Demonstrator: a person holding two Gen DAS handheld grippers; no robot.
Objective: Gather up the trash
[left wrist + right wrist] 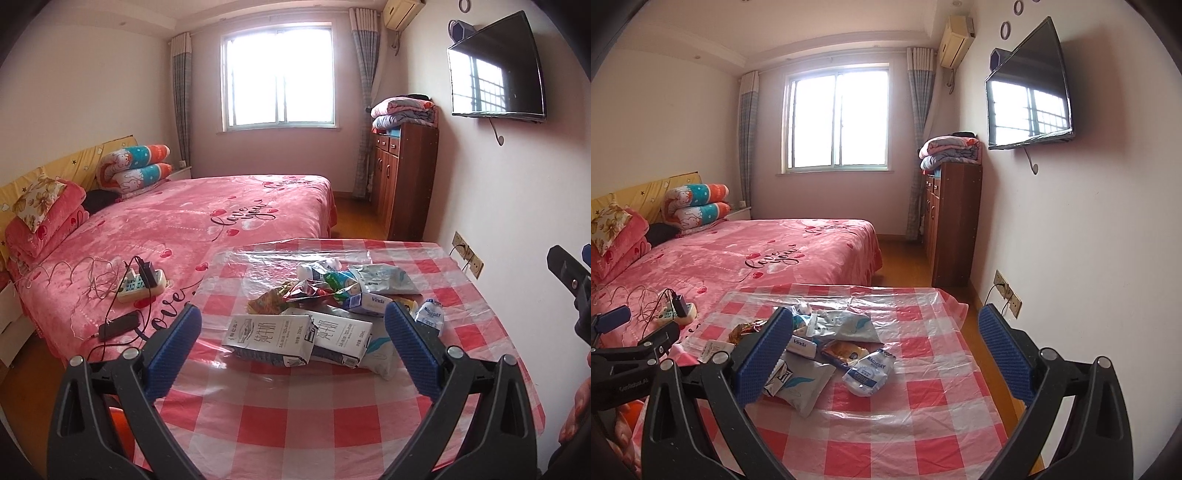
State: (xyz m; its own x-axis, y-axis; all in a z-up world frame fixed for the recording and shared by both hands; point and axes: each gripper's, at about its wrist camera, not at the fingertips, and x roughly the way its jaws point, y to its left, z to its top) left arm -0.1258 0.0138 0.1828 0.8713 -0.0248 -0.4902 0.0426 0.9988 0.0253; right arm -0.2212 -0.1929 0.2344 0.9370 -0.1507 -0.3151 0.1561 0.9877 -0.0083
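A heap of trash lies on the checked table [332, 417]. In the left wrist view, two grey milk cartons [273, 339] lie at its front. Behind them are a Vinda tissue pack [369, 302], a crumpled snack wrapper [273, 299], a small bottle [317, 271] and a white packet [430, 315]. My left gripper [295, 343] hovers open just in front of the cartons and holds nothing. My right gripper [886, 354] is also open and empty above the table. The white packet [870, 373] and an orange snack pack [844, 352] lie between its fingers' lines.
A pink bed [221, 214] adjoins the table's left and far sides, with a power strip [142, 286], cables and a phone [120, 325] on it. A wooden cabinet [955, 225], wall sockets [1008, 293] and a TV [1028, 92] line the right wall. A hand [576, 413] shows at the right edge.
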